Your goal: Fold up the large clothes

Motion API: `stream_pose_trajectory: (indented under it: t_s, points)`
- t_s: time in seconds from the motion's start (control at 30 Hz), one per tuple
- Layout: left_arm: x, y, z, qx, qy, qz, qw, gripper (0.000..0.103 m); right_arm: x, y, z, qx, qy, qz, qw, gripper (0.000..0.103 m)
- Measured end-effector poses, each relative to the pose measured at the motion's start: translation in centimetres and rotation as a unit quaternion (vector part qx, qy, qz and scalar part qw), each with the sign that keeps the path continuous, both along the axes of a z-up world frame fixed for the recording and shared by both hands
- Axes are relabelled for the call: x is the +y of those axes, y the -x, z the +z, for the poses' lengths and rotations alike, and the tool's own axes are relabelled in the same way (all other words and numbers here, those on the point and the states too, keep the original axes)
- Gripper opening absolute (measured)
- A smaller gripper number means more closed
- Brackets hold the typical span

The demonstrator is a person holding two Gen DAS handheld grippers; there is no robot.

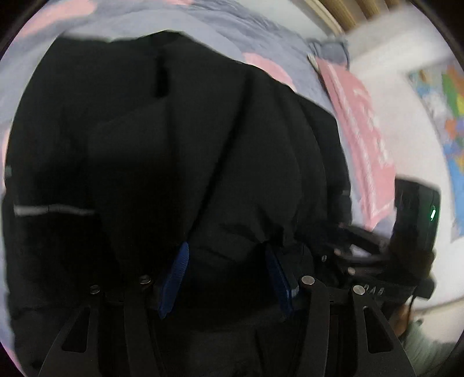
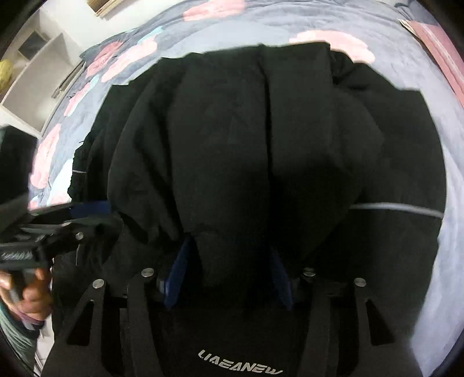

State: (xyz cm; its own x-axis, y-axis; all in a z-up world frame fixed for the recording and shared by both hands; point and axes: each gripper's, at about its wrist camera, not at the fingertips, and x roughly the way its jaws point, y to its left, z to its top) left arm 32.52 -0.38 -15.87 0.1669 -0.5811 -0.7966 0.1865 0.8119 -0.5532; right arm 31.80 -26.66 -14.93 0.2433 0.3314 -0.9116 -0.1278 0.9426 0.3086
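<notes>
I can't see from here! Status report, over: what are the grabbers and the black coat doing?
Left gripper, right gripper: open, coat cloth between the pads. Coat heaped on the bed. Nothing in the way.

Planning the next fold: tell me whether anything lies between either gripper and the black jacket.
Nothing visible does. The black jacket sits directly at the left gripper and right gripper, cloth bunched between both pairs of open blue fingers, on the floral bedspread.

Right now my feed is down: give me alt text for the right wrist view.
A black jacket lies folded on a grey floral bedspread, filling most of the view. The right gripper has its blue fingers apart with jacket fabric bunched between them. The left gripper reaches in from the left edge.
</notes>
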Motion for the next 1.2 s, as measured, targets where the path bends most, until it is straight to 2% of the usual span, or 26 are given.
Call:
stream_pose_trajectory:
  t_s: [0.1, 0.2, 0.37, 0.47, 0.53, 0.63, 0.67, 0.7, 0.77, 0.93, 1.1, 1.13, 1.2]
  points:
    - [0.8, 0.2, 0.7, -0.002, 0.014, 0.014, 0.9998, 0.051, -0.4, 0.8, 0.6, 0.001, -0.004, 0.014, 1.000, 0.056]
    - [1.4, 1.3, 2.9, -0.026, 0.014, 0.006, 0.9995, 0.051, -1.9, 2.2, 2.1, -0.001, -0.022, 0.020, 1.000, 0.056]
    - [2.3, 3.2, 6.6, -0.066, 0.035, 0.007, 0.9972, 0.052, -4.3, 3.1, 6.5, -0.059, -0.002, 0.010, 0.998, 0.059]
    - [1.5, 2.8, 6.9, -0.080, 0.040, 0.021, 0.9958, 0.052, -4.2, 0.7, 7.6, -0.083, 0.018, -0.007, 0.996, 0.060]
    - [0.6, 2.1, 5.9, -0.078, 0.019, 0.036, 0.9961, 0.052, -4.0, -1.4, 6.6, -0.077, 0.040, -0.019, 0.996, 0.060]
    - [0.4, 0.4, 1.2, -0.033, -0.032, 0.065, 0.9968, 0.052, -3.8, -3.6, 1.5, -0.029, 0.067, -0.027, 0.997, 0.060]
    - [0.5, 0.1, -0.1, -0.023, -0.028, 0.069, 0.9970, 0.051, -3.7, -3.9, -0.6, -0.004, 0.075, -0.028, 0.997, 0.059]
    - [0.6, 0.0, -0.9, -0.018, -0.018, 0.072, 0.9971, 0.051, -4.1, -3.8, -1.4, -0.005, 0.063, -0.031, 0.998, 0.059]
    - [0.7, 0.1, -0.7, -0.019, -0.011, 0.073, 0.9971, 0.051, -4.7, -3.4, -1.3, -0.014, 0.042, -0.041, 0.998, 0.059]
    - [1.5, 0.8, 1.4, -0.029, -0.002, 0.068, 0.9972, 0.051, -5.0, -1.8, 2.1, -0.019, 0.046, -0.038, 0.998, 0.060]
    - [2.8, 3.4, 7.0, -0.087, 0.039, 0.066, 0.9932, 0.051, -3.4, 1.1, 8.9, -0.092, -0.015, -0.026, 0.995, 0.064]
    - [2.8, 3.7, 7.5, -0.094, 0.041, 0.065, 0.9926, 0.052, -2.6, 1.5, 9.5, -0.099, -0.025, -0.020, 0.995, 0.067]
    - [2.7, 3.6, 7.4, -0.095, 0.040, 0.064, 0.9926, 0.055, -0.4, 1.7, 9.2, -0.099, -0.022, 0.007, 0.995, 0.067]
